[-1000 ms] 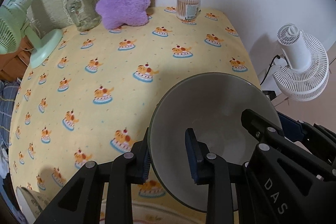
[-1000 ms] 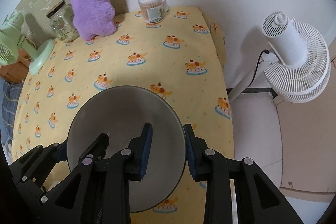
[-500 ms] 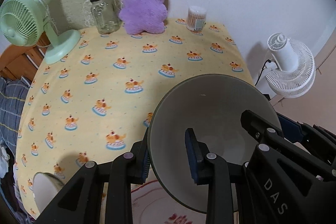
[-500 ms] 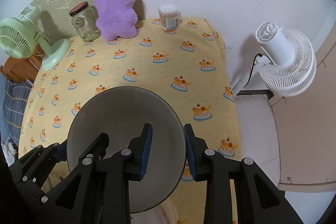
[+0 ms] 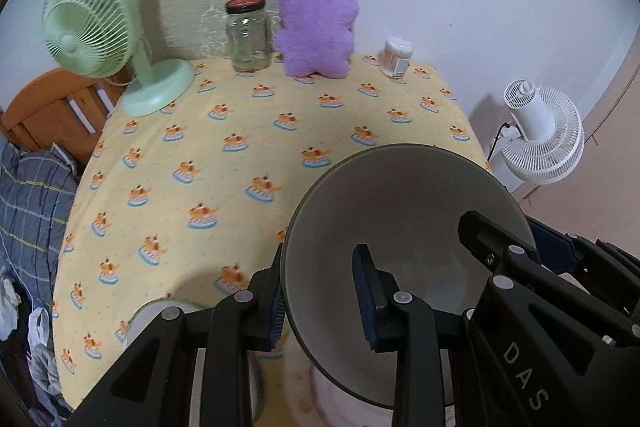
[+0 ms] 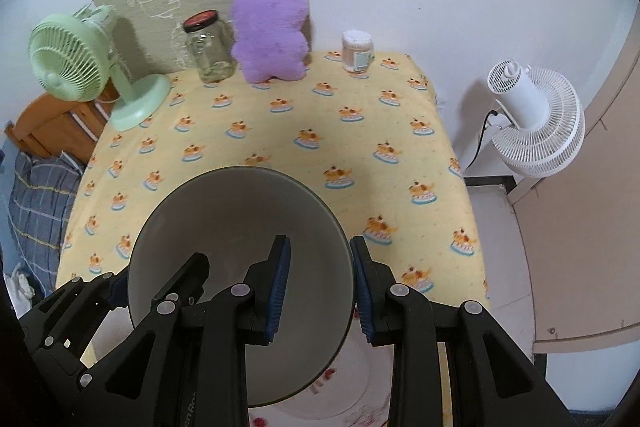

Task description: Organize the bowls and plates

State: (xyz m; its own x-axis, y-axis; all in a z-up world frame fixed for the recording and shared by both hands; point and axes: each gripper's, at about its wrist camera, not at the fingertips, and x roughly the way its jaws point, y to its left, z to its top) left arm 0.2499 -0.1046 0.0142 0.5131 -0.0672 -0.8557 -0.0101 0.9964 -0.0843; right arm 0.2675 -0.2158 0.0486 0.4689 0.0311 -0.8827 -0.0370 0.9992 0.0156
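Item: grey bowl, round, so no long axis to align; carried mouth-up and tilted, clear of the desk, which wears a yellow cloth printed with small cakes. Holders: left gripper clamped on the bowl's left rim, one finger outside the wall and one inside; right gripper clamped on the opposite, right rim in the same manner. Neither hand is the nearer, as both bear it at once, and the bowl spans the space between the two pairs of fingers. Key relation, taking the bowl as landmark: directly beneath it, at the near desk edge, lies a white plate with red print, mostly hidden by the bowl's underside and the fingers; just left of the bowl and lower sits a pale round dish, its kind uncertain. Judgement: the coming placement turns on whether the bowl goes straight down onto the plate or is carried aside to the left. View differences: the left wrist view alone shows the pale dish; the right wrist view shows the plate's red markings plainly, where the left wrist view gives only a blurred patch. Far beyond the bowl, by the wall: green fan, glass jar, purple plush toy.
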